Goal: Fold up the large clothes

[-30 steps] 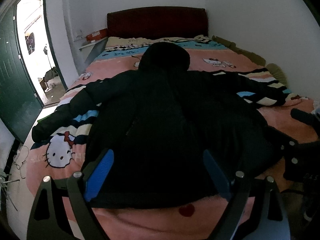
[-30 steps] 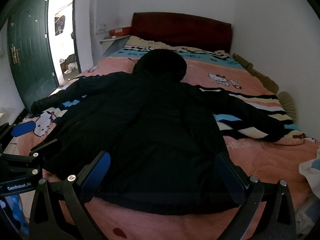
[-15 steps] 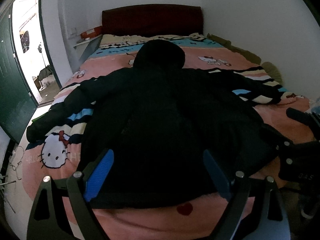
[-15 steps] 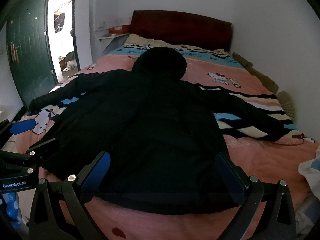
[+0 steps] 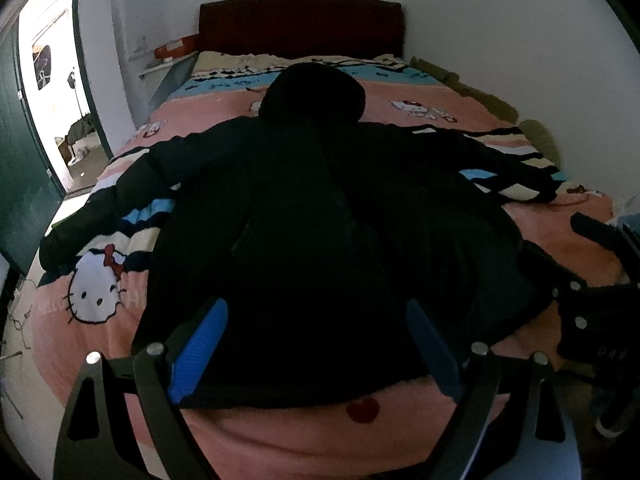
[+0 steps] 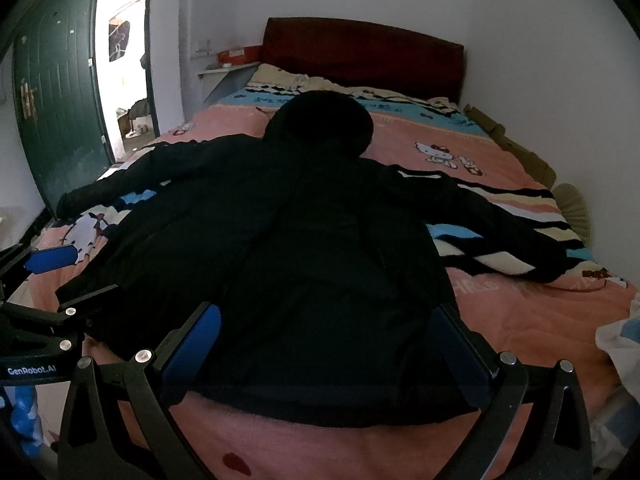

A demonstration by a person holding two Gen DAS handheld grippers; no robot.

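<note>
1. A black hooded jacket [image 5: 320, 216] lies spread flat on the bed [image 5: 404, 100], its hood [image 6: 320, 124] toward the dark red headboard [image 5: 300, 24] and its hem at the bed's near edge.
2. Its two sleeves are stretched outward: one [image 5: 104, 200] reaches the door-side edge of the bed, the other [image 6: 500, 224] lies toward the wall-side edge.
3. The bedcover [image 6: 500, 308] is pink with cartoon-cat prints and coloured stripes.
4. The left hand-held gripper [image 5: 316, 340] is spread wide over the hem near the near edge, its blue pads [image 5: 200, 352] apart and clamping nothing.
5. The right hand-held gripper [image 6: 328, 344] is likewise spread wide over the hem, with nothing between its fingers.
6. In each wrist view the other gripper shows at the frame's side, by the jacket's near corners.
7. A green door [image 6: 60, 120] stands open beyond the door-side edge of the bed.
8. A small shelf [image 6: 228, 70] with an orange box [image 6: 240, 54] sits beside the headboard.
</note>
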